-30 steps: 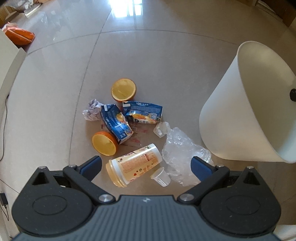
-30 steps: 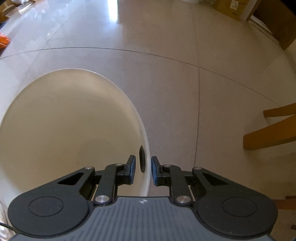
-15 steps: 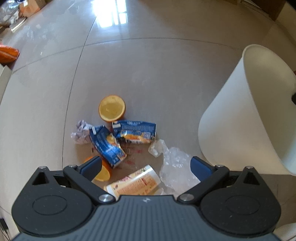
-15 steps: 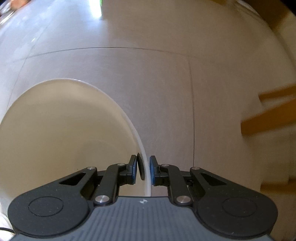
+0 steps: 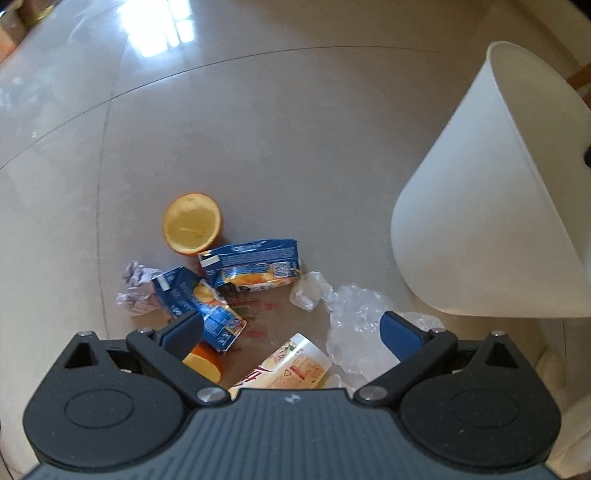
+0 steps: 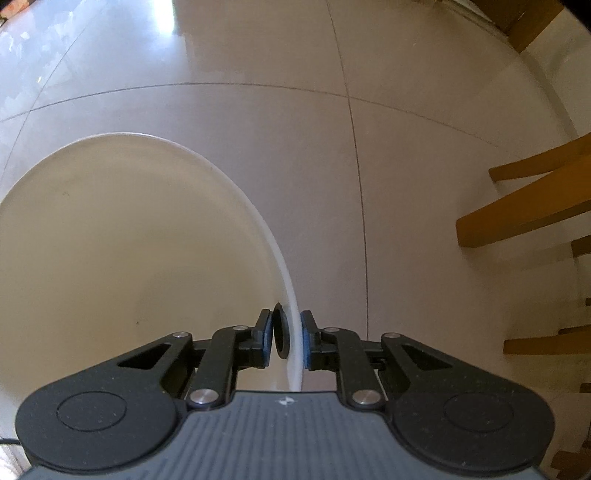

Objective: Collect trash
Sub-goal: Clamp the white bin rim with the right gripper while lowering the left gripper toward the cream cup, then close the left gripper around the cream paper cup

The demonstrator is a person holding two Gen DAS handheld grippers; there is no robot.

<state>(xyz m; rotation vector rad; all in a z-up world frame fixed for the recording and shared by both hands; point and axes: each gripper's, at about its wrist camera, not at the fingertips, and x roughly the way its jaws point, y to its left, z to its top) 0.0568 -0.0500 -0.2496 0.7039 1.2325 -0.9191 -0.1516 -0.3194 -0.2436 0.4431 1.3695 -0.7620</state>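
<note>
Trash lies in a heap on the tiled floor: an orange half, two crushed blue cartons, crumpled paper, clear plastic wrap and a printed paper cup. A second orange half peeks from under a finger. My left gripper hangs open just above the heap, holding nothing. A tilted white bin stands to the right. My right gripper clamps the white bin's rim, one pad on a black knob inside; its jaws are opening slightly.
Wooden chair legs stand to the right of the bin. A brown box sits at the far right corner. Glossy floor tiles stretch beyond the heap.
My left gripper has come down and closer over the heap, so the cup and near orange half now sit partly under it. The right gripper stays on the bin rim.
</note>
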